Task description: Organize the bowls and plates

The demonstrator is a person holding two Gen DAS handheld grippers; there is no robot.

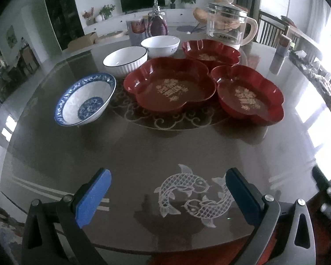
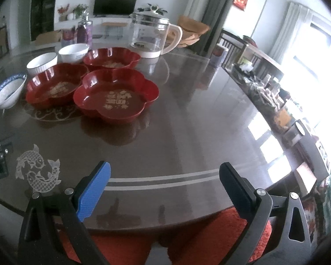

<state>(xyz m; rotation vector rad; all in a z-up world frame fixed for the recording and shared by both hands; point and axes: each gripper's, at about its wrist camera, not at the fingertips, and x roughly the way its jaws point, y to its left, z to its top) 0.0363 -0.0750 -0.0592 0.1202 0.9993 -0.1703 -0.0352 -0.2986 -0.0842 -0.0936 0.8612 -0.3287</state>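
Left tool point(image 1: 167, 188) wide apart, nothing between the pads, hovering over the near edge of the dark glossy desk point(image 1: 143, 145) above a fish motif point(image 1: 194, 194). Far side: blue-patterned bowl point(image 1: 86, 99) at left, tilted; white ribbed bowl point(image 1: 125, 60) behind it; plain white bowl point(image 1: 160, 46) further back. Three red flower-shaped plates with gold print: centre plate point(image 1: 170, 85), right plate point(image 1: 248, 93), rear plate point(image 1: 210, 52), packed close together. Glass kettle point(image 1: 228, 25) behind rear plate.
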